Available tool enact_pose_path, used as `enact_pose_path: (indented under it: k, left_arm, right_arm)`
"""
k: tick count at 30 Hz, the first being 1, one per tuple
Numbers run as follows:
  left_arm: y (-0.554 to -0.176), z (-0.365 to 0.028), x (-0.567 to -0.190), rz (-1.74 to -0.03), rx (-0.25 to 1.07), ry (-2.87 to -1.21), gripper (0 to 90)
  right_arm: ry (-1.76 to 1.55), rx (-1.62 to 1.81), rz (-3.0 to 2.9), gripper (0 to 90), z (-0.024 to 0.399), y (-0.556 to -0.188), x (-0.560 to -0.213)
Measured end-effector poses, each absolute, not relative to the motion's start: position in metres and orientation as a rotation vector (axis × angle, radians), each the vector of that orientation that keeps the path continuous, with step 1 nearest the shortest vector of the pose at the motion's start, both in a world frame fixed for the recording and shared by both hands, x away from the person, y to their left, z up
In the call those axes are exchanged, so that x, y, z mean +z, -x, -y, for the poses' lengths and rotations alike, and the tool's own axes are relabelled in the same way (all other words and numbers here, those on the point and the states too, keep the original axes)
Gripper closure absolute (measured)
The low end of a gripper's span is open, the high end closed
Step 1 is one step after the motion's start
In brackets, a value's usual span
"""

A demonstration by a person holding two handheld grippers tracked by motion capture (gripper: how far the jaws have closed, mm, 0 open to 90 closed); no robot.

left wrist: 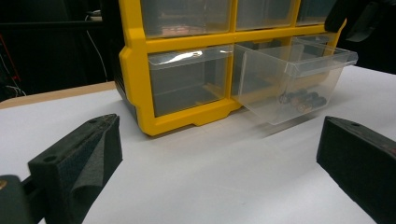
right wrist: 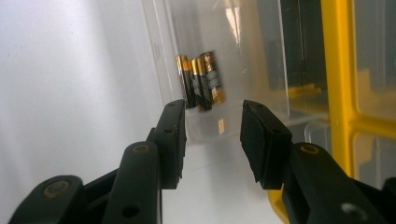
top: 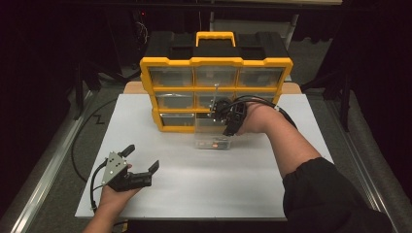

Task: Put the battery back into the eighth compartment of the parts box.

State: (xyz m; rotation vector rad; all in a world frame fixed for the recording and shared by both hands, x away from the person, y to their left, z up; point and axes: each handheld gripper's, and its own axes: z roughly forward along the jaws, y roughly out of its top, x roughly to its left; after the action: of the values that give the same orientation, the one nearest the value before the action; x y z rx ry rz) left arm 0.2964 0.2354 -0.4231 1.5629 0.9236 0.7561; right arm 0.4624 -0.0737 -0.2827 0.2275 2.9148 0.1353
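Observation:
A yellow and black organizer (top: 167, 62) with clear drawers stands at the back of the white table (top: 204, 184). Its bottom middle drawer (top: 212, 142) is pulled out, and several batteries (right wrist: 201, 84) lie in it. My right gripper (top: 225, 130) hangs over that drawer, pointing down into it. In the right gripper view its jaws (right wrist: 212, 109) stand apart, and I see nothing pressed between the pads. My left gripper (top: 142, 158) rests at the near left of the table, wide open and empty. The left gripper view faces the drawer (left wrist: 261, 79) and its batteries (left wrist: 302, 99).
The organizer's yellow frame (left wrist: 133, 70) rises just behind the pulled-out drawer. White tabletop lies between my left gripper and the drawer. A black cable (top: 92, 187) trails off the table's near left edge. Dark floor surrounds the table.

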Motion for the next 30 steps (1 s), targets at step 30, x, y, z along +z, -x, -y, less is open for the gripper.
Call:
enact_pose_path:
  k: [30]
  left_arm:
    - [-0.297,-0.233,-0.424,-0.924,0.762,-1.578,1.2]
  right_arm:
    - [-0.289,0.127,-2.955,57.3,0.113,-0.420,-0.317]
